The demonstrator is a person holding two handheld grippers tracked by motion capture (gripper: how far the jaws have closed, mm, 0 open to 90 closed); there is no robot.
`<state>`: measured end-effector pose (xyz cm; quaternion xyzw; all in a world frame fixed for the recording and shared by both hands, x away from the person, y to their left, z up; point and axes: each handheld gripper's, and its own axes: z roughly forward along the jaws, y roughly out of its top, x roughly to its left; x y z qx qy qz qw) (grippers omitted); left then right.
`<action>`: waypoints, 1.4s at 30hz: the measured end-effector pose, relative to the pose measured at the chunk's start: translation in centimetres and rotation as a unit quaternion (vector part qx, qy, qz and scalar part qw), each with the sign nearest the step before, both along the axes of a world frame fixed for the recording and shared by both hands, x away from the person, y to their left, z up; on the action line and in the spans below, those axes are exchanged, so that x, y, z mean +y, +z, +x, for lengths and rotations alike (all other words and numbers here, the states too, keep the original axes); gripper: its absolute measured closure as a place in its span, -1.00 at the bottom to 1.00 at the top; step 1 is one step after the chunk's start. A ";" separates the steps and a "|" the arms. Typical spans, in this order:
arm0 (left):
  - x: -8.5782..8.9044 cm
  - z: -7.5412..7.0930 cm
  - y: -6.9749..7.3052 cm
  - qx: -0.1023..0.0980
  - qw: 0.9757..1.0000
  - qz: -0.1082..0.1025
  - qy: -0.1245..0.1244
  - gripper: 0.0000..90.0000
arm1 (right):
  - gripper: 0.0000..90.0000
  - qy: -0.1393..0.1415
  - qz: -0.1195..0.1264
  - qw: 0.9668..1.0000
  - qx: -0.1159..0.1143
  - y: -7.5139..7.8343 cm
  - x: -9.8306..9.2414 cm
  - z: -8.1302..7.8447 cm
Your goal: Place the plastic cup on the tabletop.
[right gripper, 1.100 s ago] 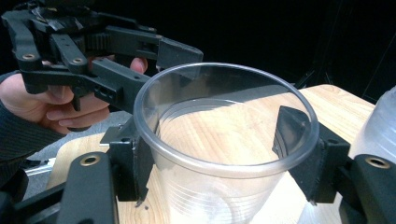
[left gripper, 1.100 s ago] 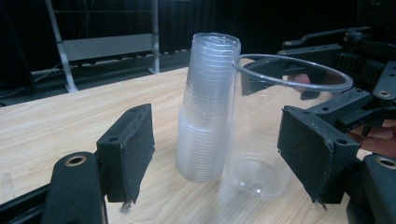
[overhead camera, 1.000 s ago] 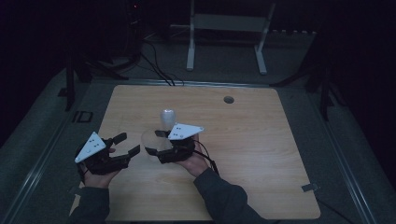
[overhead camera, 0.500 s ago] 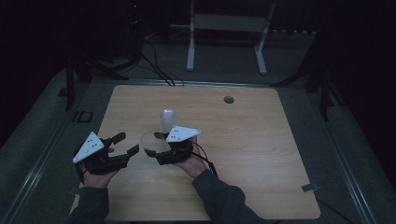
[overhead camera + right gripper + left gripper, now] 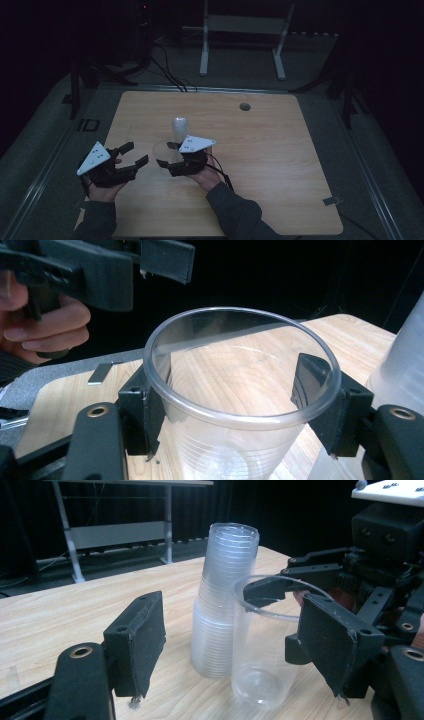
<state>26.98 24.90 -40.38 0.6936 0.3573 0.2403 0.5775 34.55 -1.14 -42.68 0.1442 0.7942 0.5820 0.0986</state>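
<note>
The right gripper (image 5: 172, 161), low and left of centre in the high view, is clamped on a single clear plastic cup (image 5: 162, 152): in the right gripper view its two black pads press the cup (image 5: 235, 400) from either side just under the rolled rim. The cup stands upright with its base on the light wooden table (image 5: 280, 165). In the left gripper view the same cup (image 5: 260, 650) sits right of centre, just beside a tall stack of nested clear plastic cups (image 5: 222, 600), and I cannot tell whether the two touch.

The left gripper (image 5: 132, 155), at the lower left of the high view, has its jaws apart and nothing between them. It points toward the cup and the stack, a short way off. In the right gripper view it hangs in the upper left corner (image 5: 150, 262), with the fingers (image 5: 47, 332) of the holding hand beneath it.

Compared with a second ago, little has shifted. The right gripper sits a touch lower and closer to the person in the high view, and the cup has come with it, a little apart from the stack. The left gripper is where it was. I judge that one cup has been separated and the grip has settled, so the cup is ready to be carried off or handed to the open left gripper.
</note>
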 end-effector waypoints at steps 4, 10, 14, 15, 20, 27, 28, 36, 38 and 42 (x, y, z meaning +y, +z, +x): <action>0.0 0.0 0.0 0.000 1.000 -0.001 0.000 -0.39 | -0.28 -0.001 -0.001 1.000 0.003 -0.3 0.0 0.1; 0.0 0.0 0.0 0.000 1.000 -0.002 -0.001 -0.39 | -0.28 -0.003 -0.002 1.000 0.005 -0.6 0.1 0.2; 0.0 0.0 0.0 0.000 1.000 -0.001 -0.002 -0.39 | -0.28 -0.002 -0.006 1.000 0.004 -1.0 0.3 0.2; 0.0 0.0 0.0 0.000 1.000 -0.002 -0.002 -0.39 | -0.28 -0.002 -0.007 1.000 0.004 -1.0 0.4 0.2; 0.0 0.0 0.0 0.001 1.000 -0.002 -0.003 -0.39 | -0.28 -0.004 -0.009 1.000 0.005 -1.4 0.5 0.3; 0.0 0.0 0.0 0.001 1.000 -0.002 -0.003 -0.39 | -0.29 -0.005 -0.011 1.000 0.009 -1.7 0.5 0.4; 0.0 0.0 0.0 0.001 1.000 -0.002 -0.003 -0.39 | -0.29 -0.004 -0.012 1.000 0.009 -1.8 0.6 0.4; 0.0 0.0 0.0 0.001 1.000 -0.001 -0.004 -0.39 | -0.29 -0.003 -0.013 1.000 0.012 -2.1 0.7 0.4; 0.0 0.0 -0.1 0.002 1.000 -0.002 -0.004 -0.39 | -0.29 -0.003 -0.013 1.000 0.011 -2.2 0.8 0.5; -0.1 0.0 -0.1 0.002 1.000 -0.001 -0.004 -0.39 | -0.29 -0.003 -0.014 1.000 0.013 -2.4 0.8 0.5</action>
